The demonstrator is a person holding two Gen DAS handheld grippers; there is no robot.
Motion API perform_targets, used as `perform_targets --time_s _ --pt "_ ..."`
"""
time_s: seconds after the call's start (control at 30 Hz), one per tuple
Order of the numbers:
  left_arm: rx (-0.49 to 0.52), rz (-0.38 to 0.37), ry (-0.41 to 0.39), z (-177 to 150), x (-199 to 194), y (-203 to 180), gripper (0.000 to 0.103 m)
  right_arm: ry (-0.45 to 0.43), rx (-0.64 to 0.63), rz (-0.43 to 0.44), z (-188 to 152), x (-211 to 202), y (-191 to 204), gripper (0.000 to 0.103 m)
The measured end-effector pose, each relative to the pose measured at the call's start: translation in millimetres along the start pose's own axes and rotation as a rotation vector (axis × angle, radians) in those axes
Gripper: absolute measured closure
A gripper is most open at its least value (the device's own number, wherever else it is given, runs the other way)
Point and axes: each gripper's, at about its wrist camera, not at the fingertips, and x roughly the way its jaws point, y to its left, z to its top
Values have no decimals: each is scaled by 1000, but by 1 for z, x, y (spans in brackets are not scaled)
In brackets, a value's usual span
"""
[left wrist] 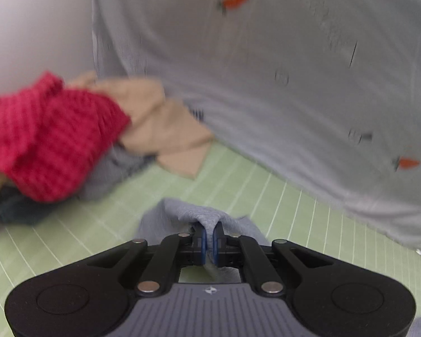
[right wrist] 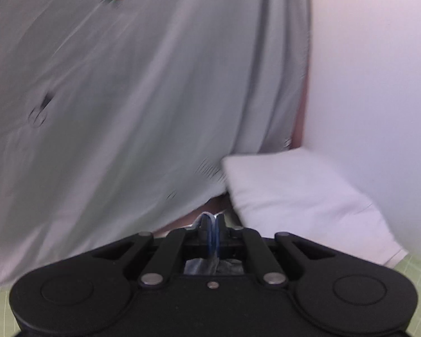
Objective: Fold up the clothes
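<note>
Pinched between the blue pads of the left hand-held gripper (left wrist: 209, 234) is a bunched fold of the pale grey-blue garment printed with small orange carrots (left wrist: 266, 84), which is seen lifted and spread above the green gridded worktop (left wrist: 252, 191). Its cloth is likewise clamped by the closed right hand-held gripper (right wrist: 212, 224), with a thin edge caught between the pads. A red knitted garment (left wrist: 47, 137) is seen heaped on beige cloth (left wrist: 160, 123) and dark clothes at the left. A folded white cloth (right wrist: 303, 196) lies just beside the right hand-held gripper. Both views are blurred.
</note>
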Motion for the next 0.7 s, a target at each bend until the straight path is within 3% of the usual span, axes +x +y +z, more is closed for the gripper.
perform_targets --time_s 0.07,0.13,0.27,0.43,0.6,0.7 --pt "14 17 11 -9 -3 0 97 39 -24 -39 -3 6 -8 87" --pt "19 49 59 -26 2 4 92 81 -52 -83 -19 6 -11 55" --pt "-38 63 183 -66 7 26 76 209 4 -12 -77 -9 -16 53" --pt "-135 95 271 -94 8 52 58 379 78 56 -145 -22 -4 52" --pt "-158 113 243 -83 18 57 37 437 165 99 -162 -27 9 47" --pt "-155 87 223 -68 36 47 31 450 204 115 -159 -24 20 41"
